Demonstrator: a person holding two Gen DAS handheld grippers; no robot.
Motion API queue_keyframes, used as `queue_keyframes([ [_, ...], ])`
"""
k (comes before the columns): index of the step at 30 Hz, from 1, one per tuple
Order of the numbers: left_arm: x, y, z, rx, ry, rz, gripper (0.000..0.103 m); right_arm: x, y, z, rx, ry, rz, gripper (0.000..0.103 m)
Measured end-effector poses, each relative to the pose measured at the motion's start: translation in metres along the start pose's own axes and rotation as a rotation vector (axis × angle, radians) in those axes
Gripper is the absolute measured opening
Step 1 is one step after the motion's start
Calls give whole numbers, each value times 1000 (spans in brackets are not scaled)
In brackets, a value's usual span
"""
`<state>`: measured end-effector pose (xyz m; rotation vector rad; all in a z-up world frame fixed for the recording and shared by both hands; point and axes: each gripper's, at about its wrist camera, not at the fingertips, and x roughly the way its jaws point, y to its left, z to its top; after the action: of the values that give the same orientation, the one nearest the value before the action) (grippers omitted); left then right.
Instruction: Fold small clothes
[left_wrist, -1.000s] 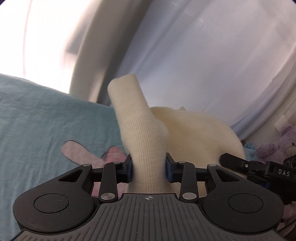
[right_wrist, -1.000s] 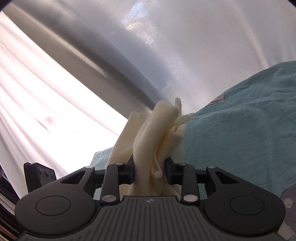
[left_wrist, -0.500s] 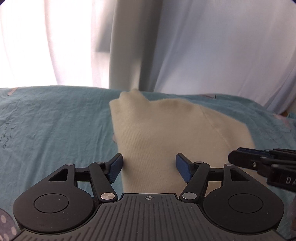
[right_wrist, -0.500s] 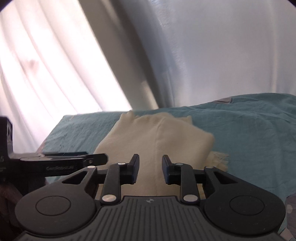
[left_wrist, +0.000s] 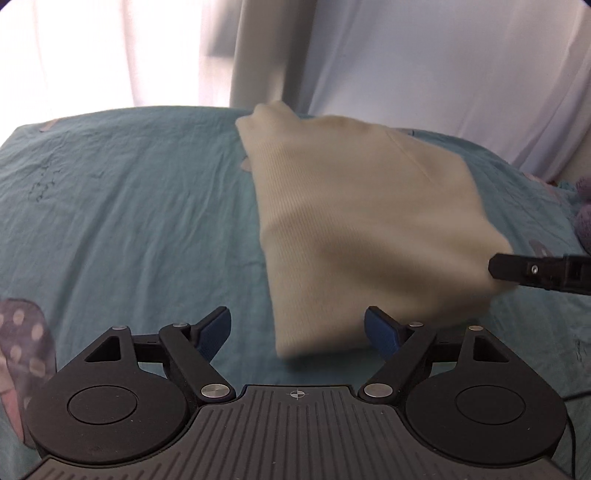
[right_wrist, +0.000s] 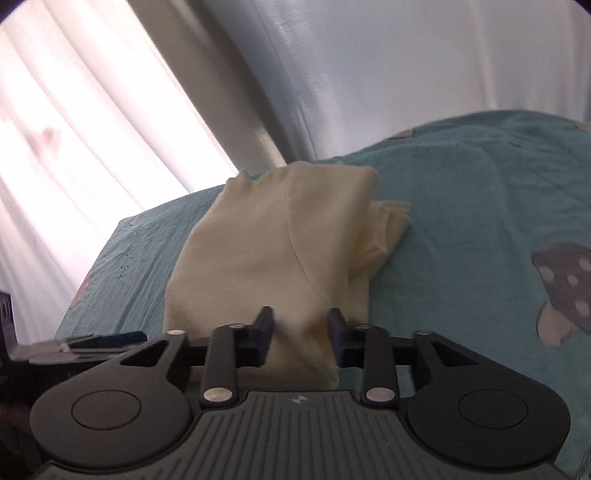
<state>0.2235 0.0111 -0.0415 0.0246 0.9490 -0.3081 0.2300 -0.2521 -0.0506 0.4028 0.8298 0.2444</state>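
Observation:
A cream knit garment (left_wrist: 354, 221) lies folded on the teal bedsheet (left_wrist: 129, 206). My left gripper (left_wrist: 297, 332) is open, its blue pads wide apart at the garment's near edge, holding nothing. In the right wrist view the same garment (right_wrist: 273, 243) lies ahead. My right gripper (right_wrist: 301, 332) has its jaws partly apart with the garment's near corner between them; the cloth there is blurred. The right gripper's fingers (left_wrist: 532, 271) show at the right edge of the left wrist view, at the garment's right corner.
White curtains (left_wrist: 424, 59) hang behind the bed. A purple plush toy (left_wrist: 585, 218) sits at the far right. Spotted mushroom prints mark the sheet (right_wrist: 565, 288). The bed's left edge (right_wrist: 92, 273) drops off toward the window.
Both grippers lowered the lifted garment onto the bed. The left gripper let go, opened wide and drew back. The right gripper's jaws widened slightly.

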Motion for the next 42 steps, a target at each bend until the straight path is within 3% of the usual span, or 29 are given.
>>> queue_keyframes([
  [2, 0, -6, -7, 24, -14, 26, 85, -4, -9, -7, 65, 9, 16, 63],
  [4, 8, -11, -7, 38, -9, 69, 85, -1, -13, -10, 126, 33, 66, 59],
  [5, 11, -13, -6, 44, 3, 81, 85, 1, -12, -9, 152, 41, 87, 51],
  [7, 15, -15, -5, 44, 15, 76, 85, 7, -8, -6, 168, 42, 117, 51],
  [9, 16, -13, -4, 20, 0, 88, 86, 12, -4, -5, 157, 33, 95, 40],
  [12, 14, -6, -1, -51, -6, 82, 85, 16, -6, -6, 211, 39, 113, 33],
  [16, 8, 1, -1, -86, -25, 95, 84, 22, -12, -7, 276, 71, 158, 33],
  [18, 5, 5, -1, -100, -29, 101, 84, 19, -9, -7, 283, 55, 187, 26],
  [25, 1, 19, 0, -171, -29, 95, 84, 36, -10, -12, 269, 59, 107, 8],
  [28, -6, 29, 1, -191, -54, 111, 85, 28, -17, -17, 374, 37, 254, 7],
  [30, -7, 37, 1, -202, -53, 105, 89, 26, -25, -21, 427, 40, 298, 7],
  [33, -10, 41, 2, -212, -31, 90, 89, 37, -27, -26, 318, 77, 117, 6],
  [36, -22, 34, 3, -168, -58, 122, 89, 29, -18, -23, 230, 88, 106, 15],
  [40, -35, 33, 17, -127, -126, 181, 92, -4, 16, -10, -36, -36, -56, 21],
  [42, -34, 30, 28, -125, -144, 160, 94, -9, 34, -5, -143, -88, -88, 21],
])
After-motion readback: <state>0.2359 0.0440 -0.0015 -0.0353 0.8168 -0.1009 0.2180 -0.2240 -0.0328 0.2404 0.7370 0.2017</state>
